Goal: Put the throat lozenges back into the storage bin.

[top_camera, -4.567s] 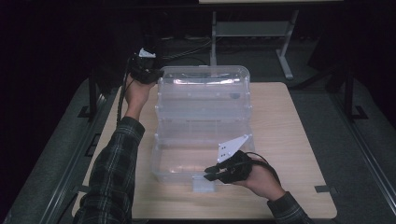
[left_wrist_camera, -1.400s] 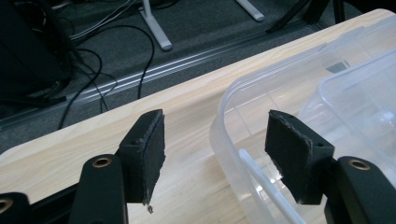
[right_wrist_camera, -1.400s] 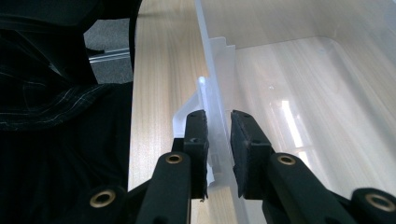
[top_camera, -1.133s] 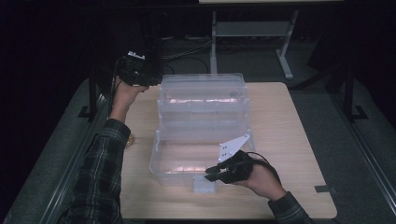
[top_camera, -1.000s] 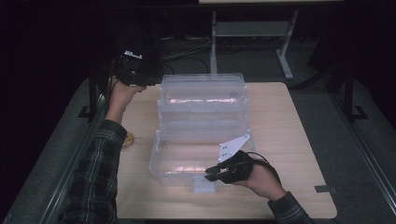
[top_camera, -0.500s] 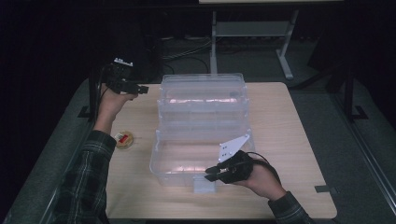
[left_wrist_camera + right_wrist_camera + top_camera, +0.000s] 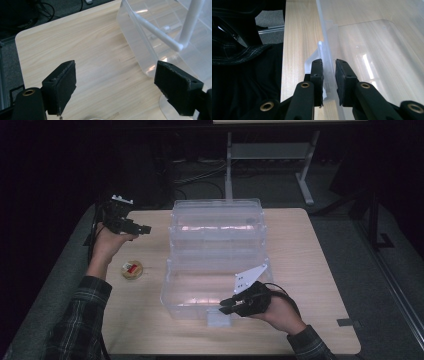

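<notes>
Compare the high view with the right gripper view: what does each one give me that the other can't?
High view alone: the left gripper with its jaws wide apart and nothing between them, a small round tin on the table, and the whole clear tiered storage box. Right gripper view alone: how the right gripper is clamped on the box's near wall, one jaw inside, one outside. Shared: the right gripper at the box's near edge, the wooden tabletop, a plaid sleeve.

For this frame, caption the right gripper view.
Right tongs clamp the clear box's front wall at the table edge.
</notes>
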